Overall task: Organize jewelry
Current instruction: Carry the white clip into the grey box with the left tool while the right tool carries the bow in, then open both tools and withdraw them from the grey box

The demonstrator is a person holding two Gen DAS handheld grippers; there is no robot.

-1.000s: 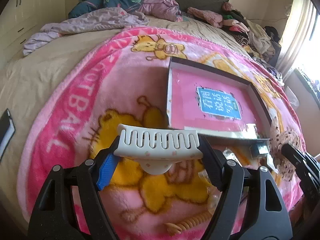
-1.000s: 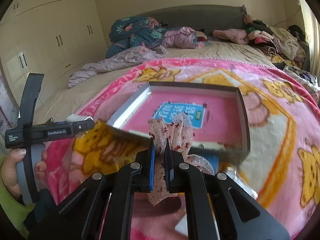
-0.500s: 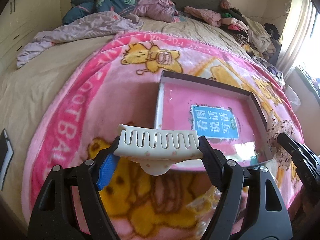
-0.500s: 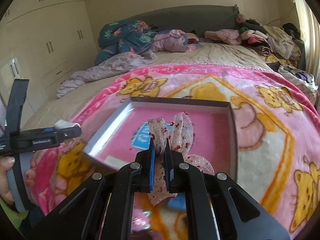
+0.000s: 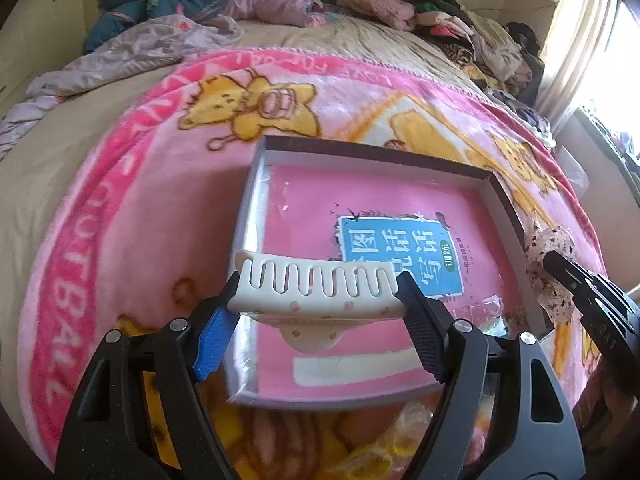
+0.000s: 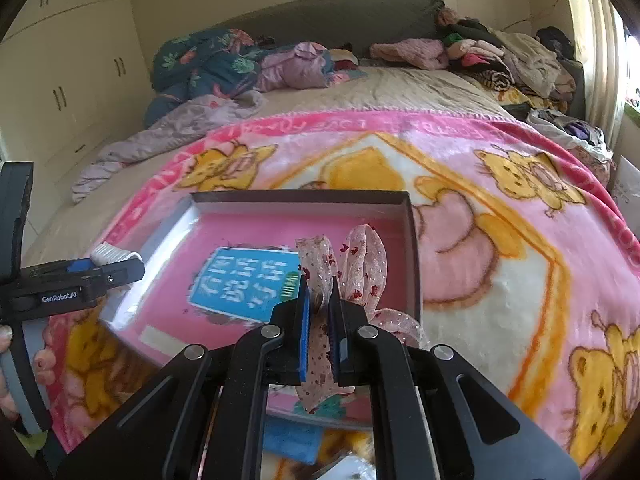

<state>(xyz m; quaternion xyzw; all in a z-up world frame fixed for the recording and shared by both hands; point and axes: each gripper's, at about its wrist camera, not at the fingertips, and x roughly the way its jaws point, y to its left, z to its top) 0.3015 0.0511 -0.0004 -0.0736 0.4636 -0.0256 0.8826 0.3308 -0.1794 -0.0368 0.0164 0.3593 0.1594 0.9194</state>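
Spanning the left tool (image 5: pixel 320 300), a white claw hair clip (image 5: pixel 316 292) is pinched end to end between its two fingers and hangs over the near left corner of a shallow box (image 5: pixel 256 200) with a pink floor and a blue label (image 5: pixel 400 256). The right tool (image 6: pixel 319 312) is clamped tight on a sheer pink bow (image 6: pixel 352 264) dotted with red, held above the box's right side. That box lies on a pink bear-print blanket (image 6: pixel 500 240) spread over a bed (image 6: pixel 380 88); rumpled clothes (image 6: pixel 500 56) are piled at the far end.
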